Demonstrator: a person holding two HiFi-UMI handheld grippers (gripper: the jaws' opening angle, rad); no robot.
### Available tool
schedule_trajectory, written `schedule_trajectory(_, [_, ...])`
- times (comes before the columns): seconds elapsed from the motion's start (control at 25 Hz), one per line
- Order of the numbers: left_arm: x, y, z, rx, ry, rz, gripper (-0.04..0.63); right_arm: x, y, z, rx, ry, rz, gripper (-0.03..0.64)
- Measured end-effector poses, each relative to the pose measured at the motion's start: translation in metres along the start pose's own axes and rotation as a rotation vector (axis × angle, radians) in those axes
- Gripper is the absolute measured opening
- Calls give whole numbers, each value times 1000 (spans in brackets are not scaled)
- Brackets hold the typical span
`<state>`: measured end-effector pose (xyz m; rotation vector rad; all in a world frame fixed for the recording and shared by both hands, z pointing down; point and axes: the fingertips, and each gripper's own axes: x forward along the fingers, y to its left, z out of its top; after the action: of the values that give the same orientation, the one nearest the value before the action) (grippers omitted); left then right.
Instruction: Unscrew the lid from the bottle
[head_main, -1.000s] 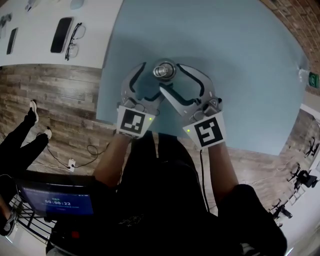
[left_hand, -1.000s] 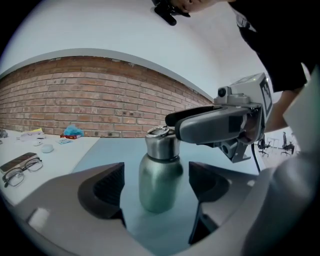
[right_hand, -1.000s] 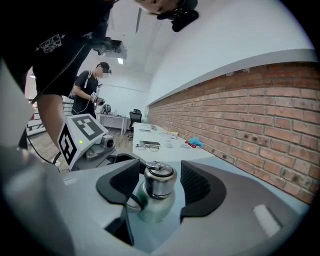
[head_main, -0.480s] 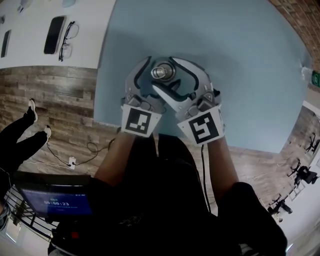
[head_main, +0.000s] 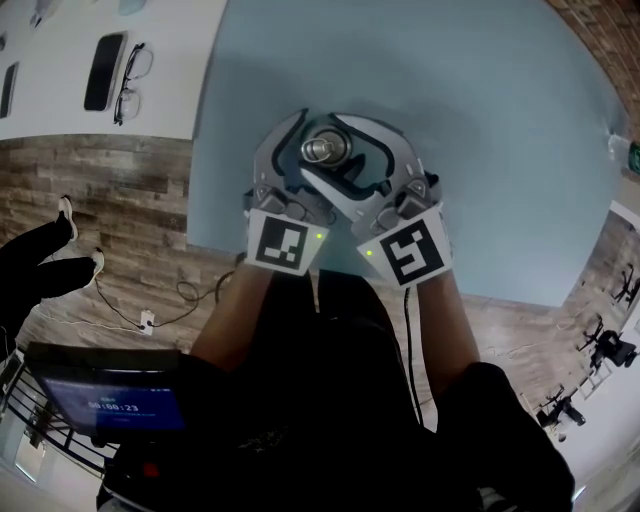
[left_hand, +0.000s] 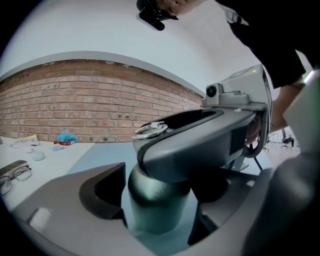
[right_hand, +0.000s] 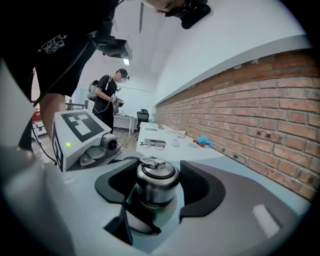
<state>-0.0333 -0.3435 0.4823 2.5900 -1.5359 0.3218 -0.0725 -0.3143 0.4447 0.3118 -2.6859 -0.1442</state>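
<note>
Pale blue table (head_main: 480, 120) beside brick wall (right_hand: 280, 115), dark bottle (left_hand: 150, 205) upright near its front edge, left gripper (left_hand: 162, 192) fingers clamped on bottle body, right gripper (right_hand: 159, 189) fingers apart around steel lid (right_hand: 157, 175), just closing slightly, gaps both sides

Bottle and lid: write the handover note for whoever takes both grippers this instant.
Left gripper: appears shut on the body of the dark green bottle, which stands upright on the light blue table.
Right gripper: open. Its jaws have just been closing a little, with the steel lid between them, pads not yet pressing.
Done: both grippers in place.
Left: the steel lid is on the bottle; clamp it, unscrew it, lift it off.
</note>
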Motion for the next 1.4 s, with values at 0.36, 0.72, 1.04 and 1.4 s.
schedule_trajectory(0.36, [-2,0,2,11,-17,-46,364,-3,-1,4,73,-108,46,265])
schedule_trajectory(0.72, [-2,-6,4,64,-17,-207,364,-7,-2,9,68,-166,214,265])
schedule_trajectory(1.04, [-1,-9,5,104,-8,-374,364,-8,-4,14,46,-189,400,265])
schedule_trajectory(1.4, [-3,-11,4,116,13,-540,364,-6,-3,18,35,-184,591,265])
